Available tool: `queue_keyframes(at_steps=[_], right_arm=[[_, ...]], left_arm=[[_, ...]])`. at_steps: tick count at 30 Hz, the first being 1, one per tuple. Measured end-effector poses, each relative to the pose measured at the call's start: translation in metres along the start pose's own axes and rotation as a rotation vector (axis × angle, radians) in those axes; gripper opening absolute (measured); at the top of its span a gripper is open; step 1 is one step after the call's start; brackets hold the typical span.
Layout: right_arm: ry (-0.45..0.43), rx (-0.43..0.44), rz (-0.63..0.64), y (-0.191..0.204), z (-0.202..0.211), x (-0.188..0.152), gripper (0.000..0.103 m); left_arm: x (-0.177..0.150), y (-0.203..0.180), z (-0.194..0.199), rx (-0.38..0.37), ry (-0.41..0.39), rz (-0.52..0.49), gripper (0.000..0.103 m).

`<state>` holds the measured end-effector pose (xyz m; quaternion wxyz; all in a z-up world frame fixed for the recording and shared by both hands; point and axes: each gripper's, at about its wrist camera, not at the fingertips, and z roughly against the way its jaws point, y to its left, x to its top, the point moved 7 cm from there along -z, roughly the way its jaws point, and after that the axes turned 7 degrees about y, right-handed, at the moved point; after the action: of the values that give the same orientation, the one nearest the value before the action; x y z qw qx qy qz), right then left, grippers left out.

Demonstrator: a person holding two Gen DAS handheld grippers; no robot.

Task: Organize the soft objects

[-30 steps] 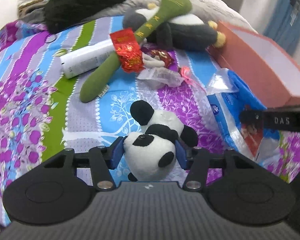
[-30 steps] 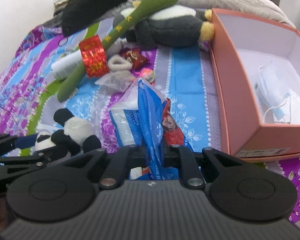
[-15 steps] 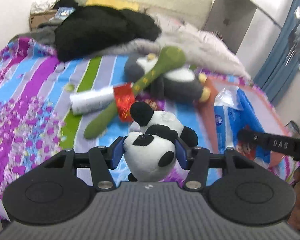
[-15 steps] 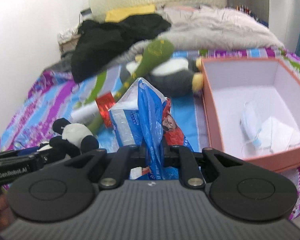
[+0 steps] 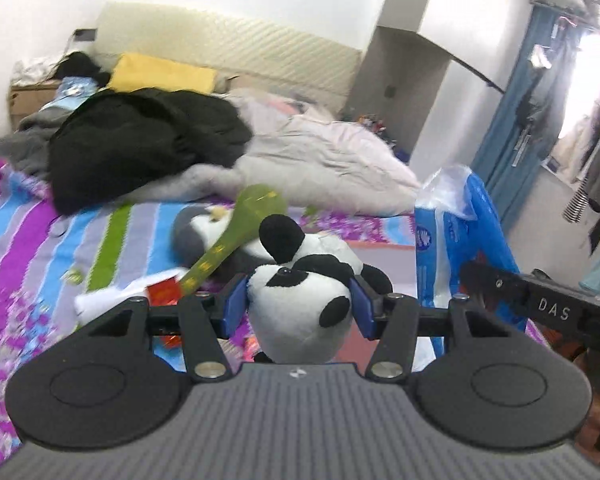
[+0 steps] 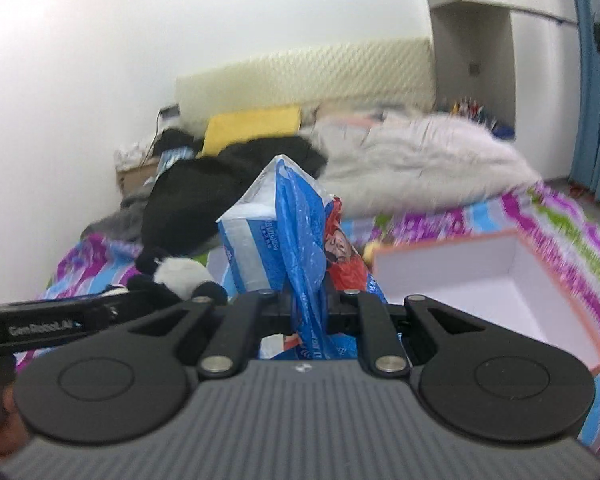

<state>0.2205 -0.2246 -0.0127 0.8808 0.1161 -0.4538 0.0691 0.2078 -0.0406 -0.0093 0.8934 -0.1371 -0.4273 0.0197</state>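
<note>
Pads (image 5: 234, 305) of left gripper (image 5: 298, 306) clamp panda plush (image 5: 300, 312); right gripper (image 6: 306, 314) pinched nearly closed on blue tissue pack (image 6: 296, 240). Both aloft over bed (image 5: 32, 248). Step: carrying. Next: release into orange box (image 6: 512, 280)

My left claw (image 5: 298, 306) holds the panda plush (image 5: 300, 312) above the bed (image 5: 40, 264); my right claw (image 6: 308, 314) holds the tissue pack (image 6: 276, 240) to its right. Behind the panda lie the penguin plush (image 5: 198, 230) and the long plush (image 5: 236, 240) across it. The open box (image 6: 500, 272) sits on the bed to the right, the quilt (image 5: 320, 160) behind.
</note>
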Motion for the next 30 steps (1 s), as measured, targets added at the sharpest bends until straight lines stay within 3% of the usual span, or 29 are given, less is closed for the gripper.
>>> queue_keyframes(at_steps=[5,13,30], right_arm=[[-0.047,-0.055,-0.018,-0.032,0.005,0.021,0.014],[-0.021,-0.153,-0.068,-0.091,-0.006,0.026,0.014],[0.255,-0.248,-0.252,-0.223,-0.103,-0.043,0.015]], left_arm=[[0.015,-0.040,-0.021,-0.032,0.014,-0.050,0.060],[0.025,-0.091,-0.080,-0.085,0.093,-0.080,0.059],[-0.004,-0.170,-0.241,-0.119,0.375,-0.178,0.059]])
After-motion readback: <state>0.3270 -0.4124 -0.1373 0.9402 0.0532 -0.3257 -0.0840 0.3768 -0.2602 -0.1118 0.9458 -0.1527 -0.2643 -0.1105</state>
